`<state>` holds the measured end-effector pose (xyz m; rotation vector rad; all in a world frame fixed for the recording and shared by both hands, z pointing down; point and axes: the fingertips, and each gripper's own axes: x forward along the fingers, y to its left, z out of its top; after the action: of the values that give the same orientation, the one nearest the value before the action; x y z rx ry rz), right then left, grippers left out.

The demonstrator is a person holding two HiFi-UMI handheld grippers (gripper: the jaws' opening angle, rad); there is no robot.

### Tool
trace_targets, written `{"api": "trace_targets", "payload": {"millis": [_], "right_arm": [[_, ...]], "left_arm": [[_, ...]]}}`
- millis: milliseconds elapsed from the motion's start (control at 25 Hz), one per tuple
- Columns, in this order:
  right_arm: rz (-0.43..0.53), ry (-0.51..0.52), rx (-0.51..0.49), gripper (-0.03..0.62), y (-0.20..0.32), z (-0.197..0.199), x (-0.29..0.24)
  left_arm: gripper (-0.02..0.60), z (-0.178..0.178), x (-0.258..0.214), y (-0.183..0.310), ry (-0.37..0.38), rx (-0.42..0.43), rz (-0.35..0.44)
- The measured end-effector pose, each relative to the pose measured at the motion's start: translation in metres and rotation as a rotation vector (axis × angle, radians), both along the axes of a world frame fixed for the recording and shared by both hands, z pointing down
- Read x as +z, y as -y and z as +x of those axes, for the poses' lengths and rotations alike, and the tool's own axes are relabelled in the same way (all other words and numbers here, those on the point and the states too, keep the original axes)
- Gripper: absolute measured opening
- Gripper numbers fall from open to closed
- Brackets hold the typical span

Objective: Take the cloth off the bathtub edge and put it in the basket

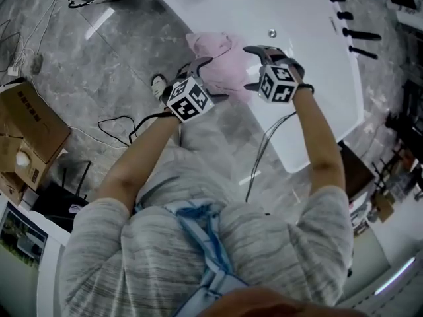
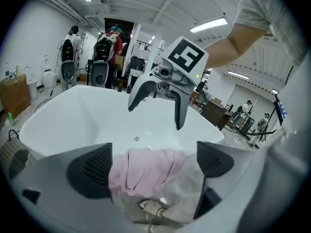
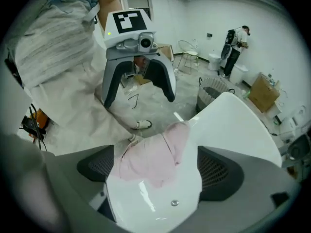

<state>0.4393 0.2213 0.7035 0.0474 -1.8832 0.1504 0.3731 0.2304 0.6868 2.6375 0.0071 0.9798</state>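
A pink cloth (image 1: 218, 61) lies draped over the near edge of the white bathtub (image 1: 297, 18). My left gripper (image 1: 213, 78) faces it from the floor side and my right gripper (image 1: 251, 68) from over the tub. In the left gripper view the cloth (image 2: 146, 171) sits between the wide-apart pads (image 2: 90, 171), which do not press on it, so the gripper is open. The right gripper view shows the cloth (image 3: 153, 159) between its spread pads (image 3: 218, 171), and this gripper is open too. A dark basket (image 3: 210, 95) stands on the floor beside the tub.
A marble floor (image 1: 79, 65) with black cables (image 1: 119, 127) and a shoe (image 1: 158, 84) lies left of the tub. Cardboard boxes (image 1: 26, 137) stand at the far left. Black fittings (image 1: 360, 35) line the tub's far side. People stand in the background (image 2: 109, 52).
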Motion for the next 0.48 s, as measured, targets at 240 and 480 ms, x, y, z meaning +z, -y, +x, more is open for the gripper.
{"api": "trace_targets", "payload": {"millis": [240, 480], "right_arm": [[-0.059, -0.121, -0.189, 0.573, -0.015, 0.015, 0.055], [-0.065, -0.137, -0.302, 0.574, -0.016, 0.020, 0.108]], "left_arm": [[0.601, 0.004, 0.052, -0.015, 0.067, -0.041, -0.054], [0.601, 0.007, 0.111, -0.024, 0.145, -0.043, -0.108]]}}
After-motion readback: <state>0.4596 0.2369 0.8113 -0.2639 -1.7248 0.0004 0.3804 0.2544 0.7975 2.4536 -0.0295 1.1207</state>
